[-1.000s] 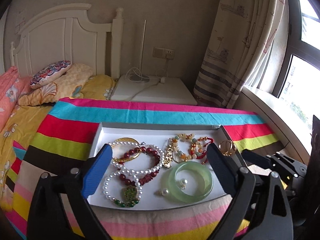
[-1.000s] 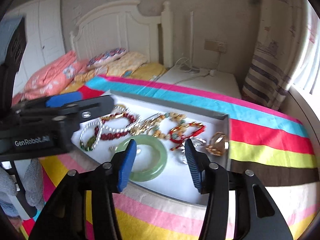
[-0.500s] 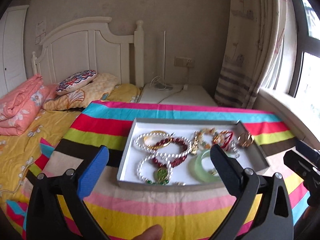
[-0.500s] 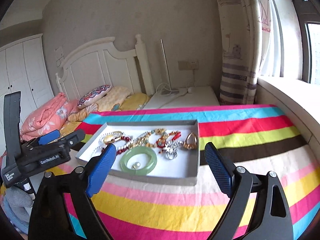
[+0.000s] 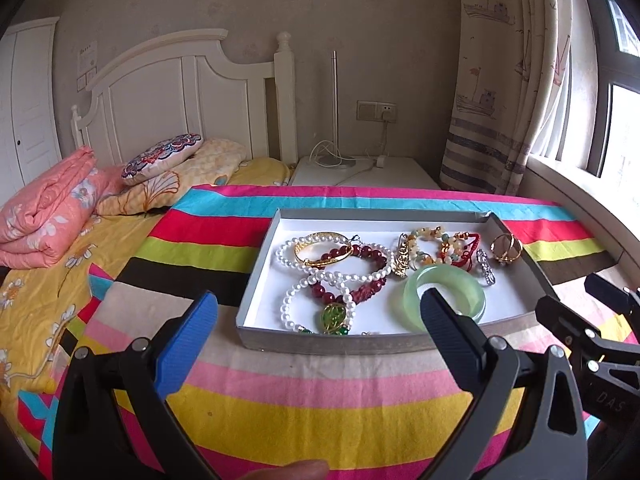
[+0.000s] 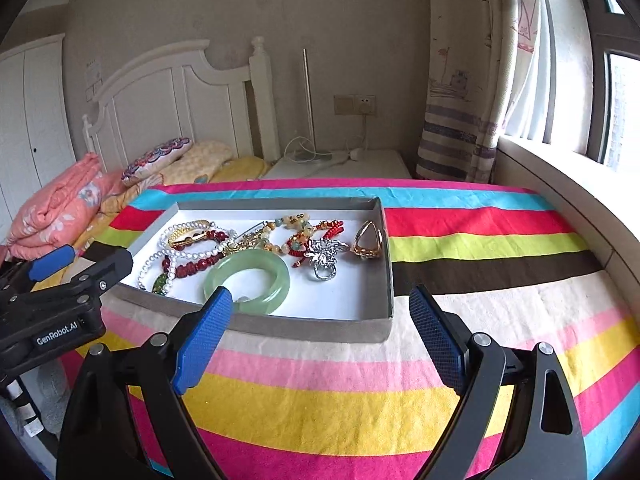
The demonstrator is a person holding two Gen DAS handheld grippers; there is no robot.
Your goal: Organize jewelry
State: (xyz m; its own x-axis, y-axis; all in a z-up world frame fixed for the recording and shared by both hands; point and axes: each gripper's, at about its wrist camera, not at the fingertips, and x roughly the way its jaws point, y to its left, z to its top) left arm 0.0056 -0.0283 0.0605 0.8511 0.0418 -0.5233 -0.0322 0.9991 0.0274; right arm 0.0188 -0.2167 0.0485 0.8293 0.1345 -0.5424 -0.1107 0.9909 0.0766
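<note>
A grey tray with a white floor (image 5: 256, 280) (image 6: 386, 264) sits on a striped cloth. It holds a green jade bangle (image 5: 460, 292) (image 6: 276, 276), pearl and red bead bracelets (image 5: 332, 272) (image 6: 188, 252), a gold bangle (image 5: 320, 254), a silver brooch (image 6: 324, 256) and a gold ring (image 5: 506, 248) (image 6: 368, 238). My left gripper (image 5: 318, 300) is open and empty, in front of the tray's near wall. My right gripper (image 6: 320, 296) is open and empty, near the tray's front right corner.
The striped cloth (image 5: 320, 400) (image 6: 500, 260) covers the surface. Behind lie a yellow bed with pillows (image 5: 160, 160), a folded pink quilt (image 5: 44, 216), a white nightstand (image 5: 360, 172) and a curtain (image 5: 500, 100). A window sill (image 6: 560, 184) runs along the right.
Both grippers have pulled back from above the tray to in front of it. The right gripper's jaws have opened wider. The tray's contents have not moved.
</note>
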